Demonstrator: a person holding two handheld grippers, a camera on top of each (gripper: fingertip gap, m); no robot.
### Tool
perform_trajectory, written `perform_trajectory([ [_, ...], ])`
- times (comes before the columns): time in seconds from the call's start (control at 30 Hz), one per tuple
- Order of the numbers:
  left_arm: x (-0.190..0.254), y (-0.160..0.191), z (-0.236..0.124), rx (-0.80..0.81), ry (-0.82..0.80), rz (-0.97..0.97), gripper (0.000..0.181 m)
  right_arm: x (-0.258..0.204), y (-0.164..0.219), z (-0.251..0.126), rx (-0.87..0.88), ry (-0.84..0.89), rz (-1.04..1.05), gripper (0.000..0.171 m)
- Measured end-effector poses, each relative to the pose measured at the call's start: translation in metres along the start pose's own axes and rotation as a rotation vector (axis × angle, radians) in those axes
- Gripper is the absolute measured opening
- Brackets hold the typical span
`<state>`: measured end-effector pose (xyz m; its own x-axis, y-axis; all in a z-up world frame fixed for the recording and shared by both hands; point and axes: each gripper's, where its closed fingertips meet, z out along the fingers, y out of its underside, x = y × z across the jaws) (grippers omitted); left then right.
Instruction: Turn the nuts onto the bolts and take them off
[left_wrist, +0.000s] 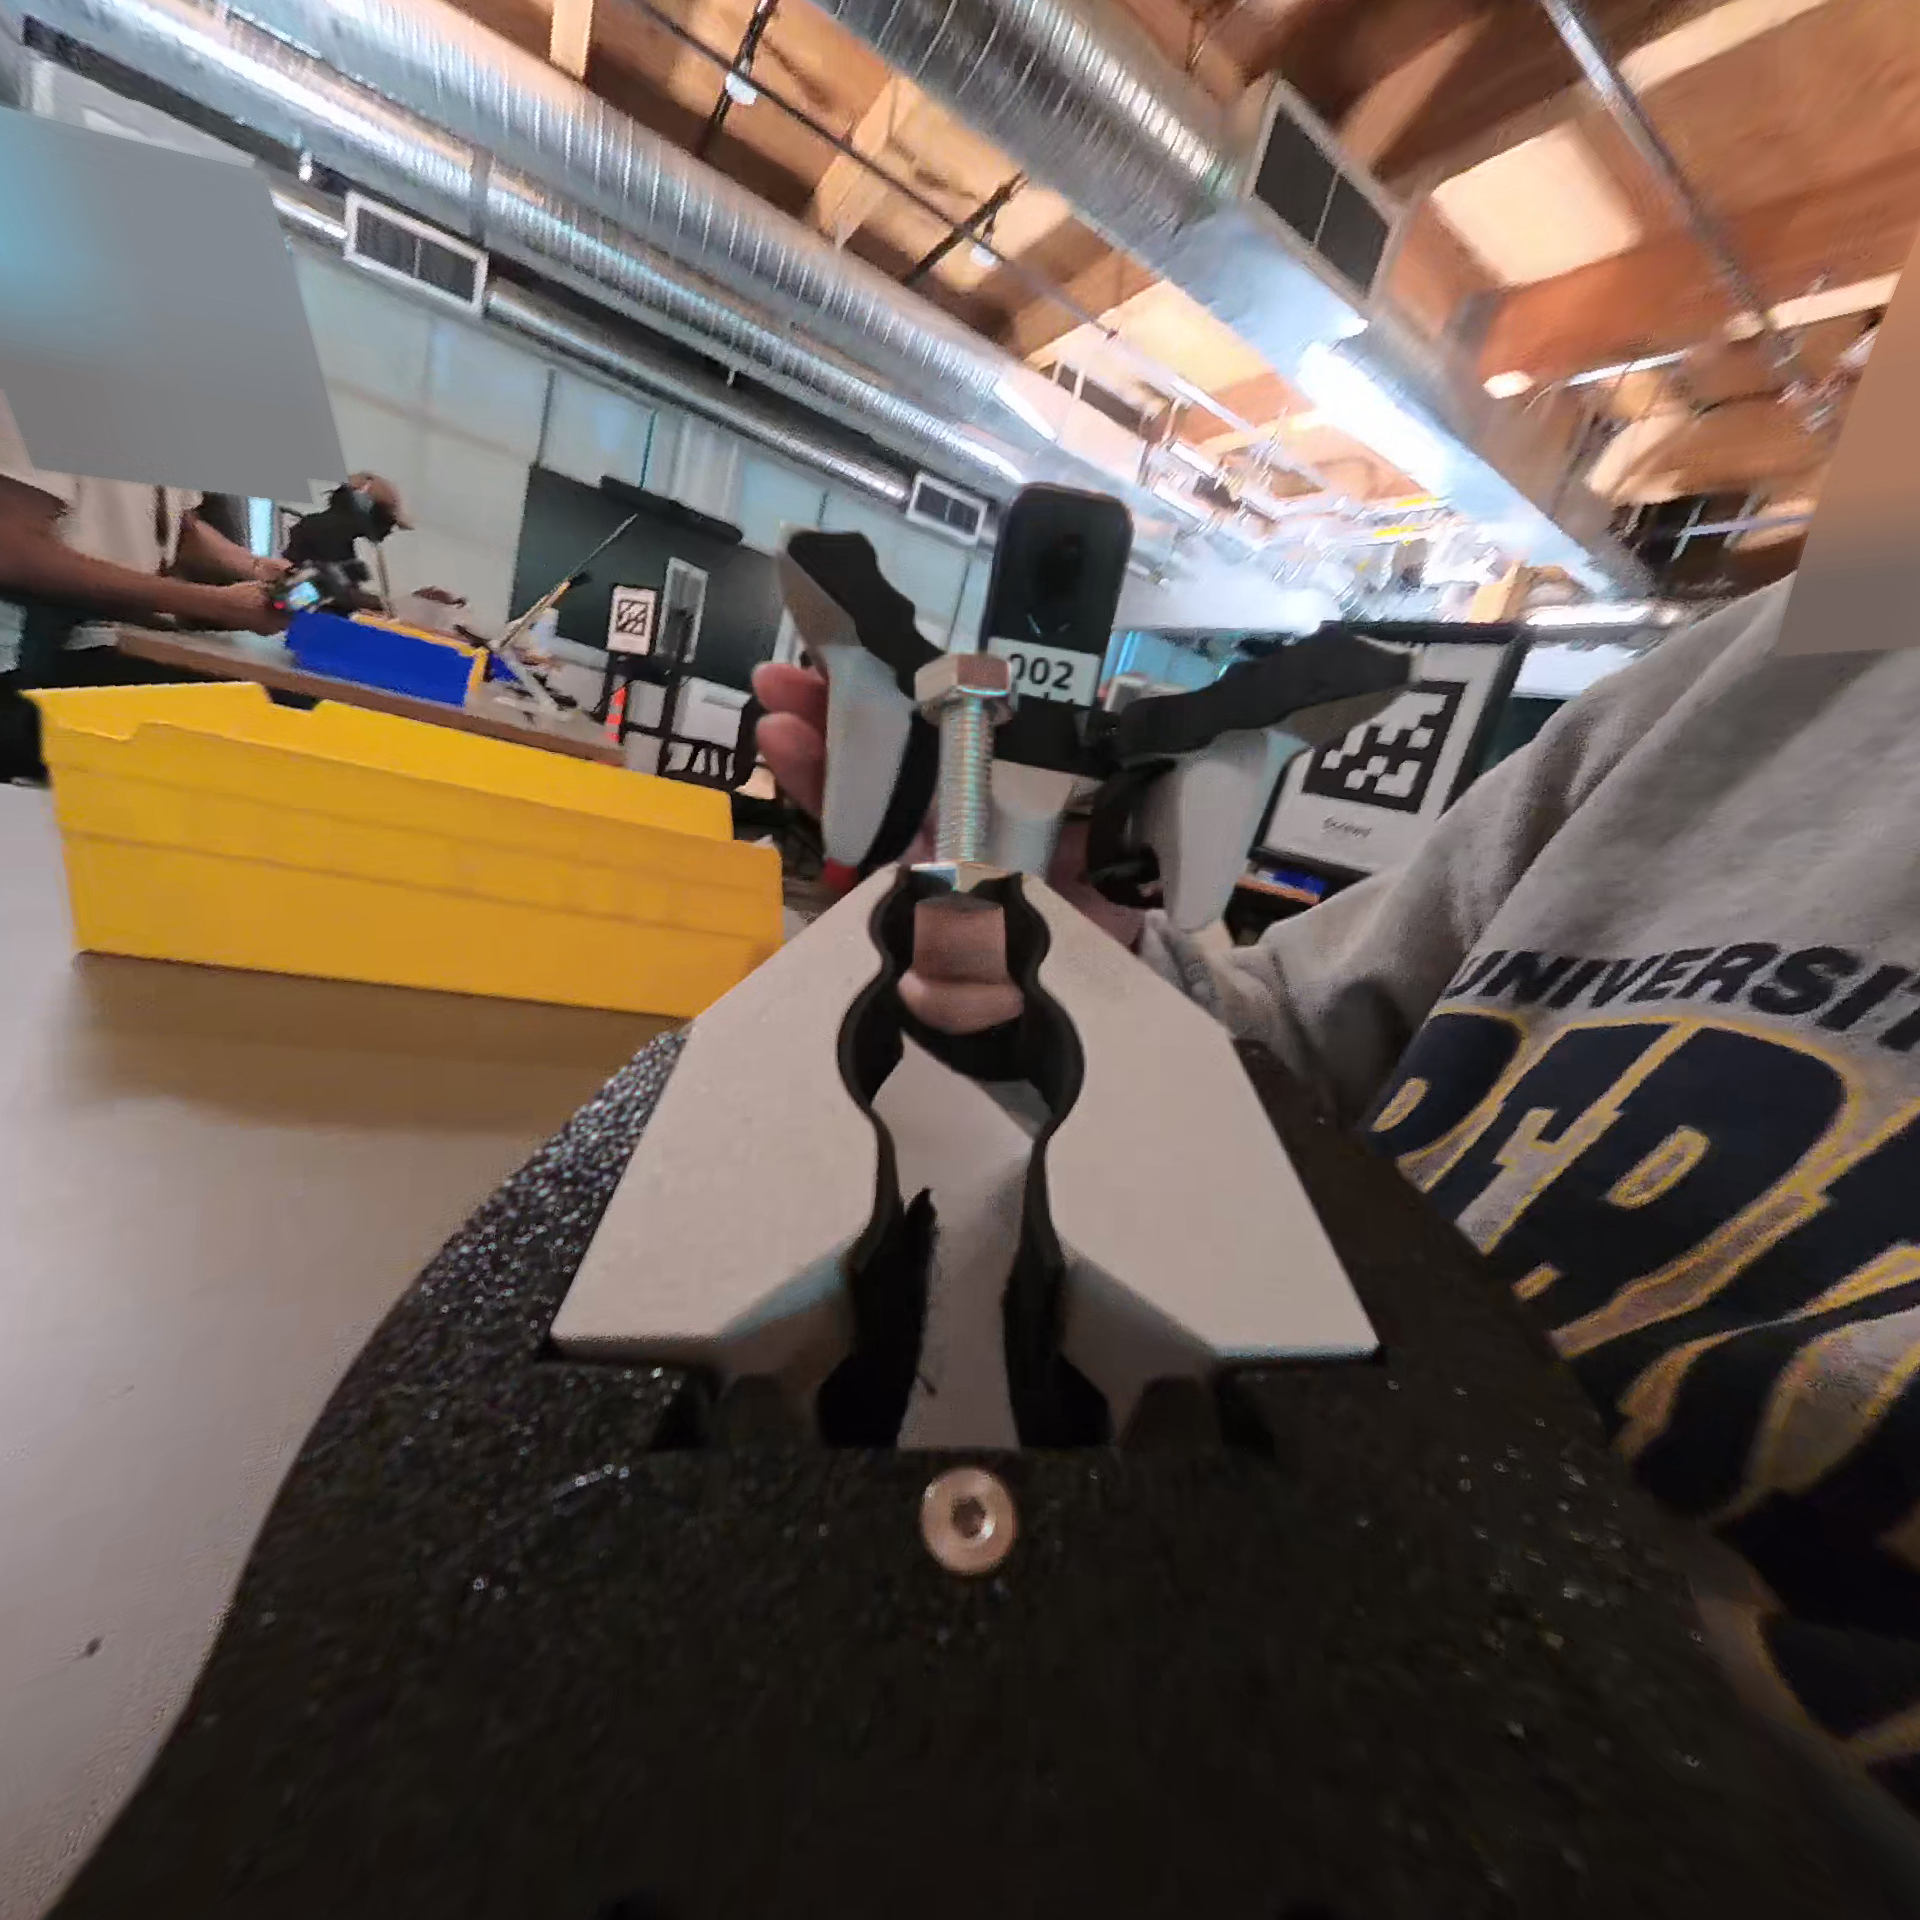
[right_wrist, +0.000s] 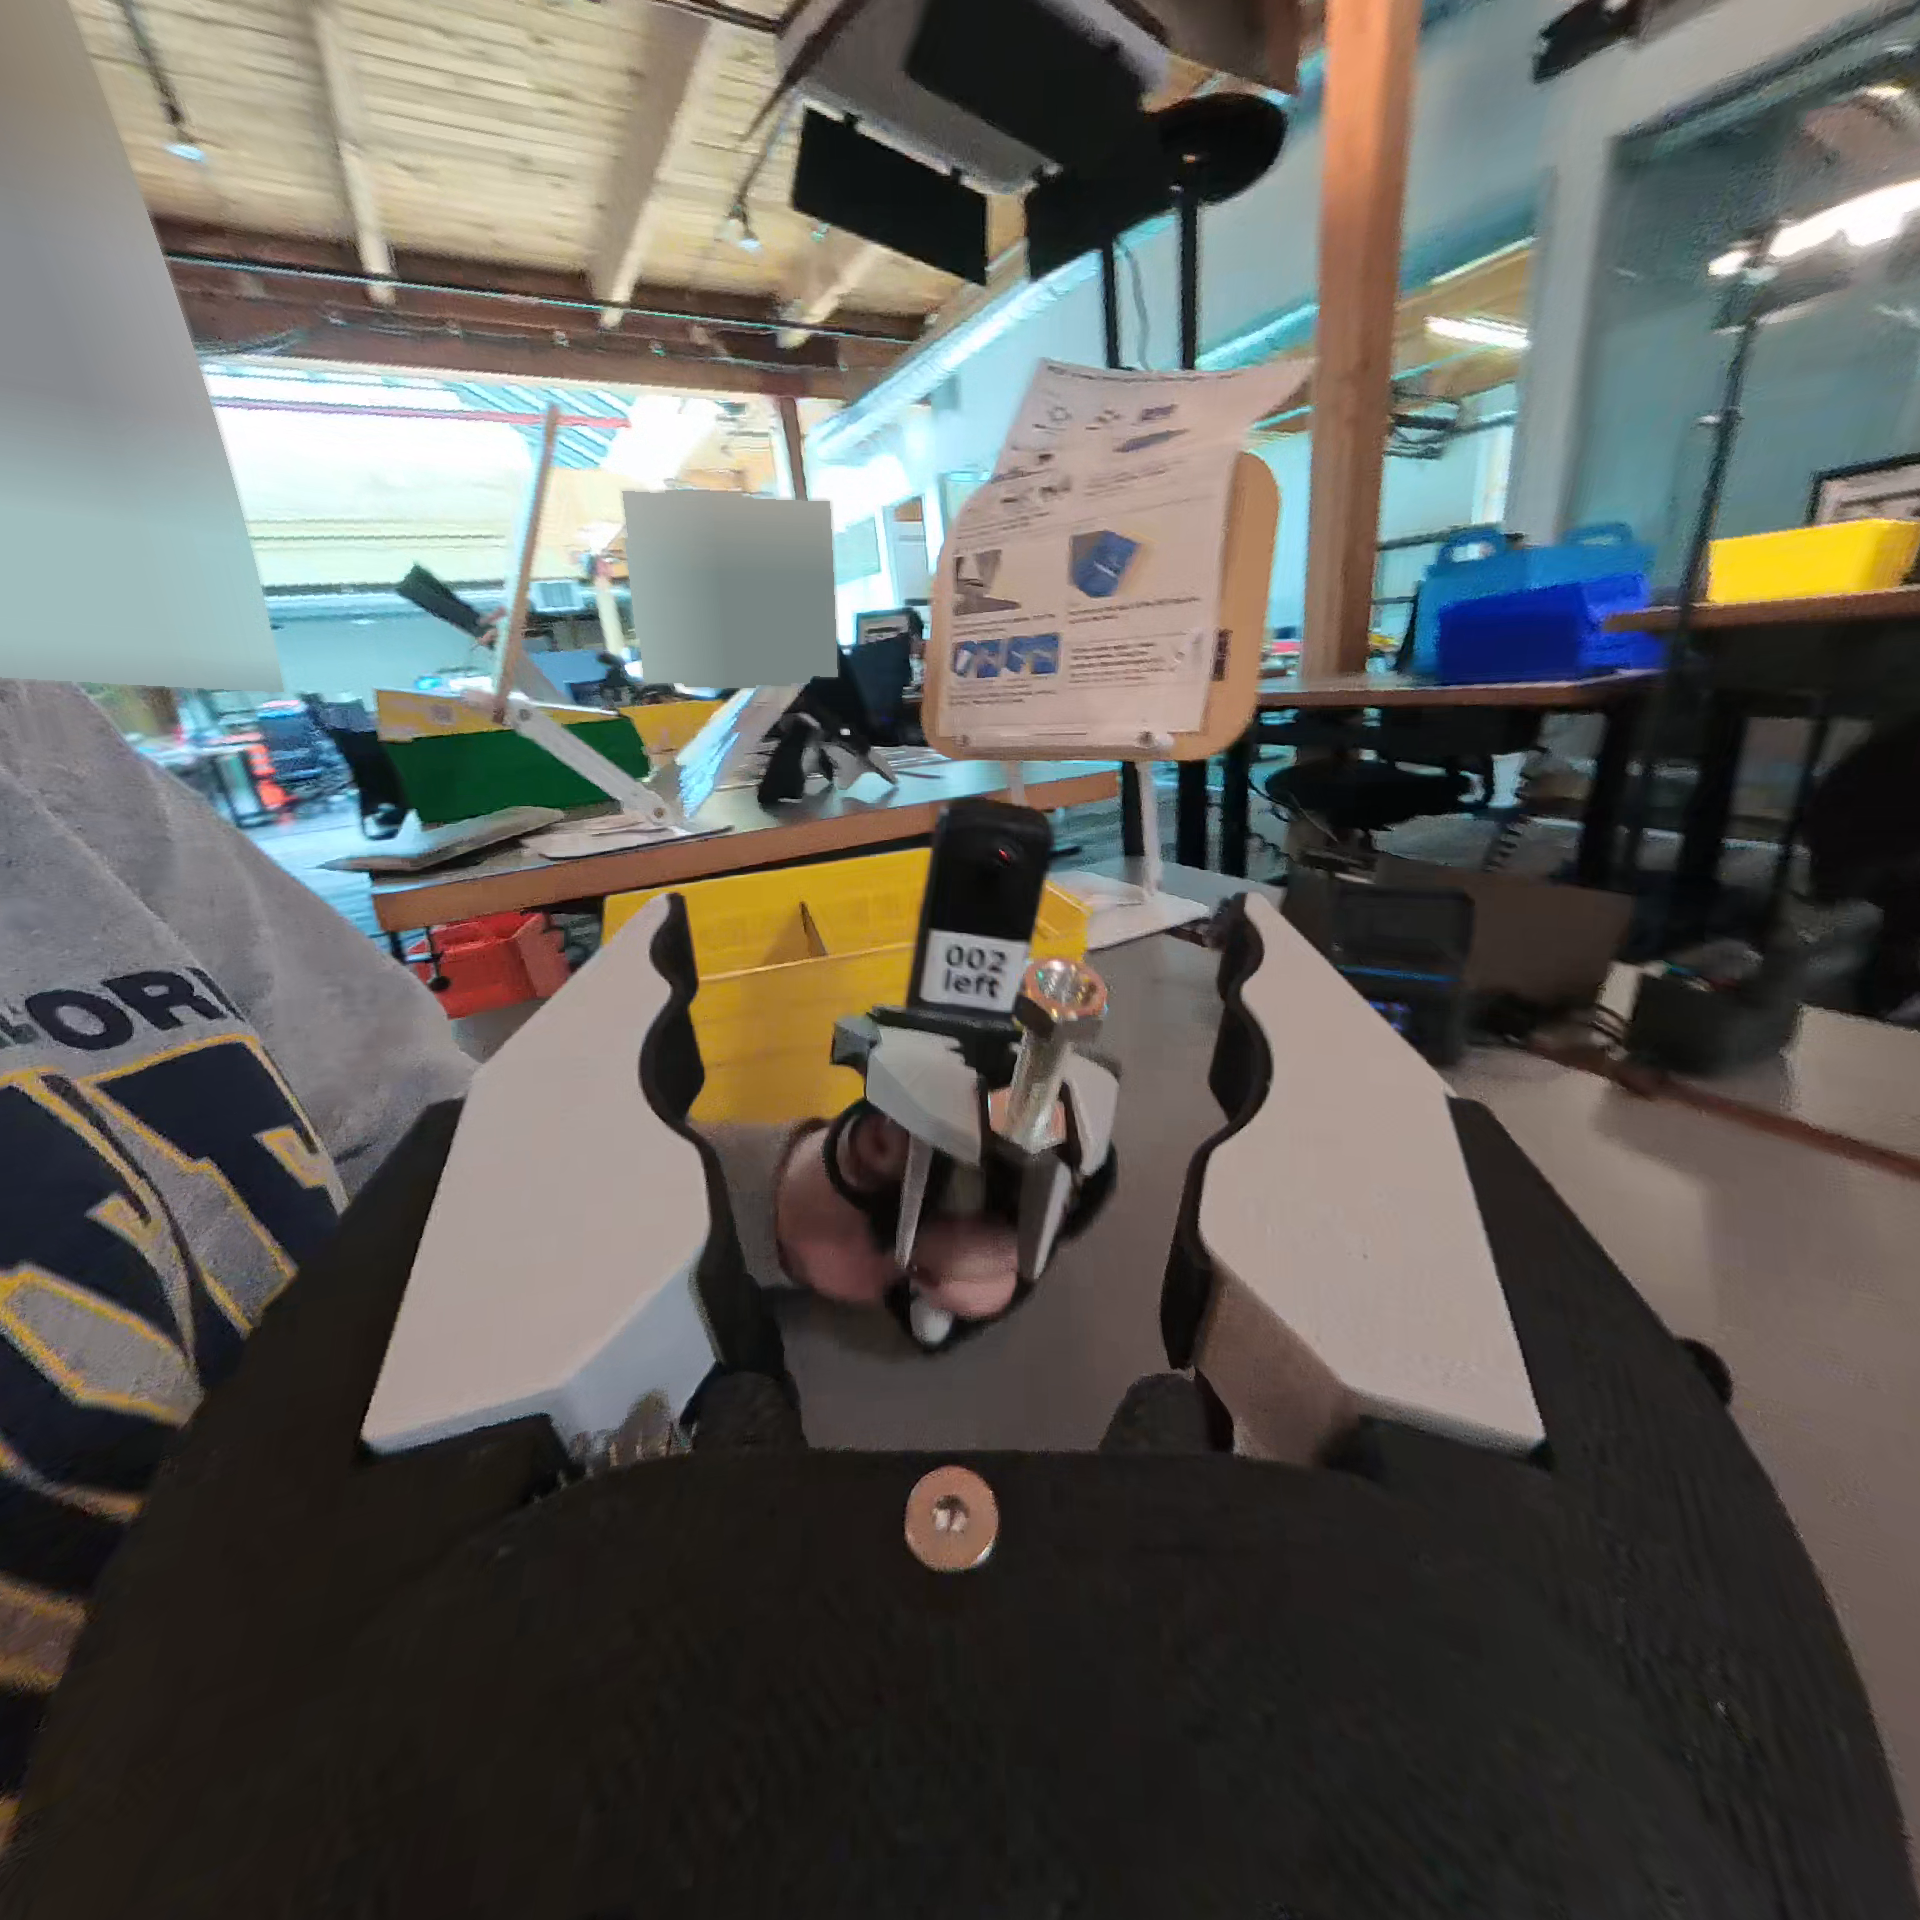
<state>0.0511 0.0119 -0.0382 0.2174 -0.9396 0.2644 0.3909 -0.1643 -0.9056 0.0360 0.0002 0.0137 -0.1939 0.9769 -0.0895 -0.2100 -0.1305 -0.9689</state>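
My left gripper is shut on the hex head of a silver bolt. The bolt's threaded shank points away from the gripper. A hex nut sits at the far end of the bolt. My right gripper faces it, open, one finger on each side of the nut and not touching it. In the right wrist view my right gripper is open and empty. Beyond it the left gripper holds the bolt with the nut on its tip.
A yellow bin stands on the grey table to the left, and also shows in the right wrist view. The person's grey sweatshirt is close on the right. An instruction sheet on a stand stands behind.
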Motion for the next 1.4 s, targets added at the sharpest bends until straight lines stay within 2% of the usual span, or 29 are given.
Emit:
perform_trajectory([
  [0.1, 0.006, -0.008, -0.003, 0.052, 0.052, -0.038, 0.015, -0.012, 0.005, 0.027, -0.016, -0.075, -0.019, 0.103],
  [0.2, 0.002, -0.013, -0.009, 0.077, 0.043, -0.053, 0.015, -0.021, 0.011, 0.039, 0.001, -0.127, -0.009, 0.103],
  [0.3, 0.000, -0.021, -0.017, 0.120, 0.030, -0.042, 0.015, -0.024, 0.014, 0.034, -0.006, -0.133, -0.023, 0.103],
  [0.4, -0.004, -0.030, -0.022, 0.172, 0.014, -0.058, 0.014, -0.017, 0.009, 0.016, 0.007, -0.093, -0.034, 0.091],
  [0.47, -0.002, -0.020, -0.014, 0.119, 0.026, -0.058, 0.015, -0.007, 0.008, 0.014, 0.021, -0.049, -0.020, 0.092],
  [0.57, 0.002, -0.011, -0.003, 0.086, 0.049, -0.068, 0.015, -0.012, 0.012, 0.026, 0.022, -0.088, 0.007, 0.095],
  [0.67, -0.004, -0.016, -0.015, 0.094, 0.006, -0.042, 0.014, -0.021, 0.020, 0.029, -0.017, -0.102, -0.018, 0.100],
  [0.77, -0.011, -0.031, -0.029, 0.159, -0.029, -0.048, 0.014, -0.012, 0.017, 0.013, 0.023, -0.068, -0.008, 0.086],
  [0.83, -0.008, -0.022, -0.021, 0.108, -0.009, -0.045, 0.014, 0.001, 0.016, 0.011, 0.039, -0.018, -0.006, 0.086],
  [0.97, -0.003, 0.001, -0.002, 0.003, 0.023, -0.074, 0.015, 0.000, 0.018, 0.031, 0.036, -0.032, -0.026, 0.084],
  [1.07, -0.011, -0.014, -0.019, 0.070, -0.023, -0.064, 0.014, -0.003, 0.024, 0.028, 0.027, -0.031, -0.016, 0.083],
  [1.13, -0.015, -0.030, -0.032, 0.143, -0.049, -0.069, 0.014, 0.001, 0.024, 0.014, 0.053, -0.010, -0.016, 0.066],
  [1.23, -0.004, -0.021, -0.020, 0.086, 0.017, -0.067, 0.014, 0.019, 0.017, 0.008, 0.118, 0.047, 0.018, 0.068],
  [1.33, 0.002, 0.003, -0.001, -0.017, 0.062, -0.108, 0.015, 0.010, 0.017, 0.021, 0.109, -0.011, 0.020, 0.071],
  [1.4, 0.001, 0.003, -0.001, -0.012, 0.060, -0.112, 0.015, 0.001, 0.022, 0.029, 0.084, -0.049, 0.015, 0.071],
])
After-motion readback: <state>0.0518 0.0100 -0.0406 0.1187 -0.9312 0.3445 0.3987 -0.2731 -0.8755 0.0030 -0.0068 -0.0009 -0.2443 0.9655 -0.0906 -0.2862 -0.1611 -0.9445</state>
